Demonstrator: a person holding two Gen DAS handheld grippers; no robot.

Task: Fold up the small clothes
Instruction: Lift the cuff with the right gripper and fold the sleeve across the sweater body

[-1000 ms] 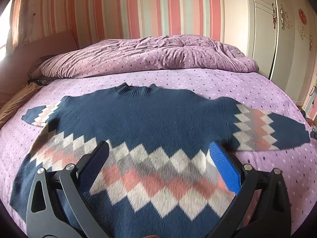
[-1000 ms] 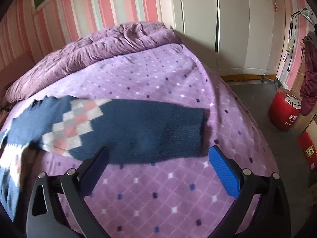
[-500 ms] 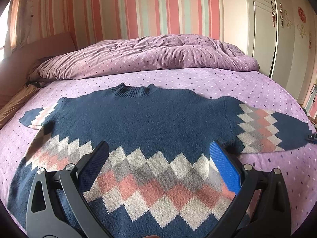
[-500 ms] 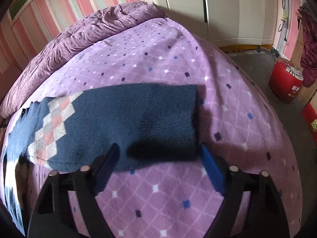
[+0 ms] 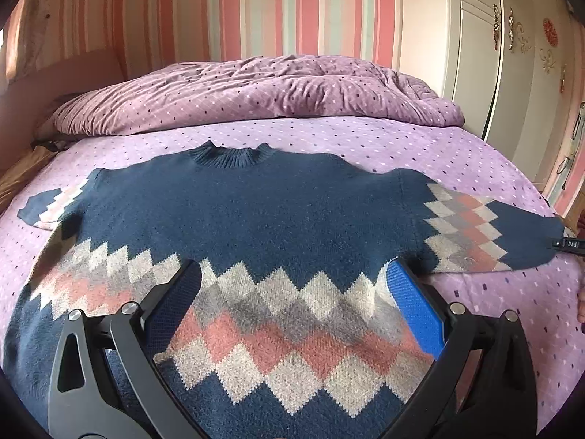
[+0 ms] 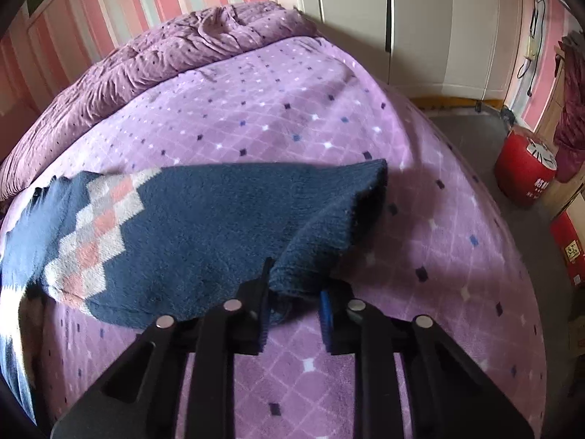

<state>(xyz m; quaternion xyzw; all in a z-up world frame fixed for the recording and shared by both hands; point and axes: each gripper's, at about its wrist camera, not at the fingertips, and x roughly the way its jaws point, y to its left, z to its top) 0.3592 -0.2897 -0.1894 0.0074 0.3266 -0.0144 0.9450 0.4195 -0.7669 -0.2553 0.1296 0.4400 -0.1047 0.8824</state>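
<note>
Since half a second ago the right gripper (image 6: 295, 305) has narrowed its fingers from a wide spread and now pinches the near corner of the sleeve (image 6: 204, 230) cuff, which bunches up and rises between the two pads while the rest of the sleeve lies flat on the bedspread (image 6: 420, 292). The left gripper (image 5: 294, 301) has barely shifted: its fingers stand spread wide, grasping nothing, above the sweater (image 5: 256, 219), whose diamond-patterned band runs between and under them. The sweater lies spread out face up on the purple bed, collar toward the rumpled quilt (image 5: 256, 95), one sleeve stretched out to the right, the other folded in short at the left. A red stool (image 6: 526, 168) stands on the floor beside the bed.
</note>
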